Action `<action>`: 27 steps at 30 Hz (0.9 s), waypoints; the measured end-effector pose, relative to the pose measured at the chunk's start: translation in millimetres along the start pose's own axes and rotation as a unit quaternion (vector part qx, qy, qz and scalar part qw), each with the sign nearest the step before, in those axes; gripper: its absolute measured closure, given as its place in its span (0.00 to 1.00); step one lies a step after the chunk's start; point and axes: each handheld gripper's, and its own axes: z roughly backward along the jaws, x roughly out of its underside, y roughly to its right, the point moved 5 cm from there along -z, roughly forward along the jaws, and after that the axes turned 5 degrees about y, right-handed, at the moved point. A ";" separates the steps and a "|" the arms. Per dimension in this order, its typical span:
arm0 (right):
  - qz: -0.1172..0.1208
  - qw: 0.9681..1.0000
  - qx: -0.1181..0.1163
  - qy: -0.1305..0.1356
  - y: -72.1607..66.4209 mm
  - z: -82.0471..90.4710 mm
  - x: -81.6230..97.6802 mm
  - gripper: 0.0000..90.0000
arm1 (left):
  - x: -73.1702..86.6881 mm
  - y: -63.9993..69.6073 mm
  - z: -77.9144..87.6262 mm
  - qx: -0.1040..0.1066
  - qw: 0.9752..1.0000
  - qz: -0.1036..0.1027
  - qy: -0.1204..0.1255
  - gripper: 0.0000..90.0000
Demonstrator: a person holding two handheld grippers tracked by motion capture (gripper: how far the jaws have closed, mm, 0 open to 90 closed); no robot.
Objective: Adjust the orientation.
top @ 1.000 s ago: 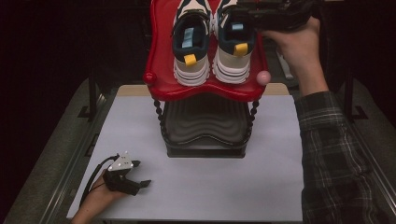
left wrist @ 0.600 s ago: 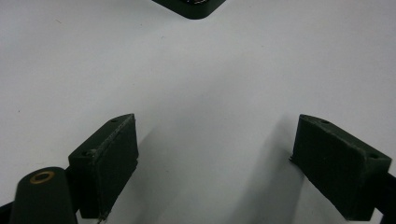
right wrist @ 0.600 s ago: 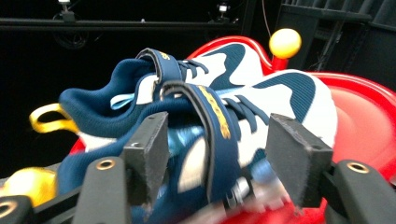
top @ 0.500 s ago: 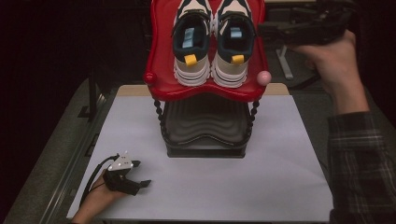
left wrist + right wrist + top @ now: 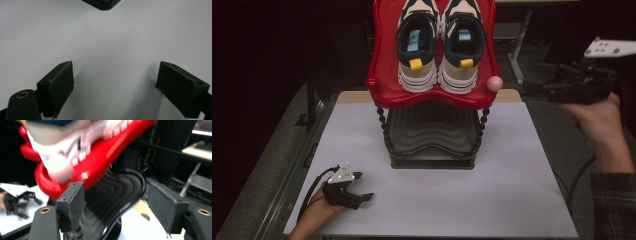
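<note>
Blur smears the shoes beyond the right gripper, whose empty jaws have just been opening.

A white table stands before a dark metal-framed bench.

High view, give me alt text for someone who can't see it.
A pair of sneakers sits on the red top tray of a two-tier shoe rack, above an empty black lower tray, on a grey table. The left tool rests on the table near its front left corner; the right tool is held in the air off the table's right side.
</note>
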 end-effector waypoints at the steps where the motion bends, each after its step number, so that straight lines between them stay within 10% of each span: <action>1: -0.001 1.000 0.001 -0.004 0.4 0.3 6.0 0.32 | 0.0 0.0 0.0 0.000 1.000 0.000 0.000 0.15; 27: -0.041 0.994 0.035 -0.092 -10.6 -16.0 142.8 0.26 | 0.1 0.0 0.0 0.000 1.000 0.000 0.001 0.15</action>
